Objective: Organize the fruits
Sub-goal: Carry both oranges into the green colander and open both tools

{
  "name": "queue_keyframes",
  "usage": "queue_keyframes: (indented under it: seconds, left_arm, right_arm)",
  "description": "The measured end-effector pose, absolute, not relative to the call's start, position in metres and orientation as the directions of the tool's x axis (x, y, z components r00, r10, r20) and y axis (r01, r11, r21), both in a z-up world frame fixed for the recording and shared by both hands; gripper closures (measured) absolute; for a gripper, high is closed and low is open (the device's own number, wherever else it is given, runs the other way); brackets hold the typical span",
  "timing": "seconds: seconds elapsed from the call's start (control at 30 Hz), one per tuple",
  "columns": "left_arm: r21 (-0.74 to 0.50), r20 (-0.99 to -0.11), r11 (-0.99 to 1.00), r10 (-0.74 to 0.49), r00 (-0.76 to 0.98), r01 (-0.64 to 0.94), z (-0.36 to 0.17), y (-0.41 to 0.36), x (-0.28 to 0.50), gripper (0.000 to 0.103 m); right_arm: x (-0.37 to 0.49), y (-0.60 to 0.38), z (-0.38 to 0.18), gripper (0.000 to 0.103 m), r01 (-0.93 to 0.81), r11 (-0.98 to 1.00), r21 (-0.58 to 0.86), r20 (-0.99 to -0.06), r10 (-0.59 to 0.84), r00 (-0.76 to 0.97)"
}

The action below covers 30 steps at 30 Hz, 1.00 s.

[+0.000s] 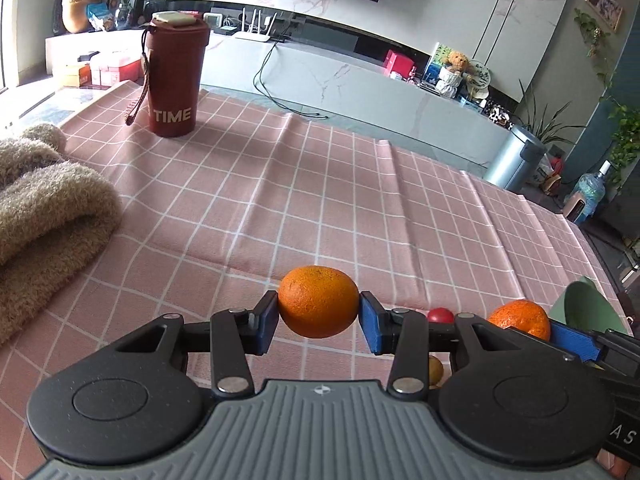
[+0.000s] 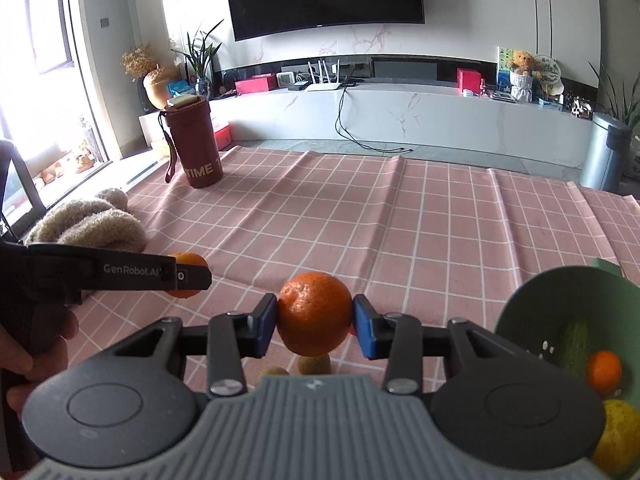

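My left gripper (image 1: 319, 312) is shut on an orange (image 1: 318, 301) and holds it above the pink checked tablecloth (image 1: 320, 184). My right gripper (image 2: 315, 316) is shut on a second orange (image 2: 315, 312), also seen in the left wrist view (image 1: 520, 318). The left gripper (image 2: 188, 276) with its orange (image 2: 188, 260) shows at the left of the right wrist view. A green colander bowl (image 2: 532, 308) at the right holds an orange (image 2: 604, 372), a yellow fruit (image 2: 620, 436) and a green one (image 2: 574, 344). Small brownish fruits (image 2: 314, 364) lie under the right gripper. A red fruit (image 1: 440, 315) and a yellowish one (image 1: 435, 368) lie beyond the left gripper.
A red tumbler marked TIME (image 1: 174, 76) stands at the far left of the table. A beige fluffy cloth (image 1: 44, 216) lies at the left edge. The table's far edge (image 1: 440, 156) faces a white TV bench.
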<state>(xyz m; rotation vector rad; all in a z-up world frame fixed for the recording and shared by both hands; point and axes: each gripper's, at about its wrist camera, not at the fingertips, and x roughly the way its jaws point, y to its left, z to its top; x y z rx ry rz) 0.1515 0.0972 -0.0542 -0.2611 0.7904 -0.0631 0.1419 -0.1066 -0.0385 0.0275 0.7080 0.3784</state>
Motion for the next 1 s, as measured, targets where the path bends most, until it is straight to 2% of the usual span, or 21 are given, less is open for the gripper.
queue_keyframes:
  seconds: [0.27, 0.57, 0.87, 1.0]
  left_arm:
    - [-0.316, -0.648, 0.946, -0.269, 0.713, 0.070, -0.023, 0.056, 0.132, 0.055]
    - [-0.345, -0.601, 0.886, -0.461, 0.653, 0.309, 0.015, -0.034, 0.122, 0.055]
    - [-0.317, -0.653, 0.822, -0.551, 0.519, 0.473, 0.010, -0.130, 0.133, 0.055]
    - [-0.279, -0.699, 0.812, -0.538, 0.471, 0.513, -0.002, -0.157, 0.141, 0.055]
  right_arm:
    - [0.115, -0.148, -0.012, 0.066, -0.295, 0.941, 0.165, -0.642, 0.330, 0.692]
    - [0.091, -0.223, 0.019, 0.066, -0.216, 0.969, 0.123, -0.666, 0.242, 0.706]
    - [0.082, -0.287, 0.023, 0.066, -0.192, 0.981, 0.018, -0.731, 0.144, 0.667]
    - [0.088, -0.308, 0.014, 0.066, -0.195, 0.981, 0.008, -0.767, 0.132, 0.628]
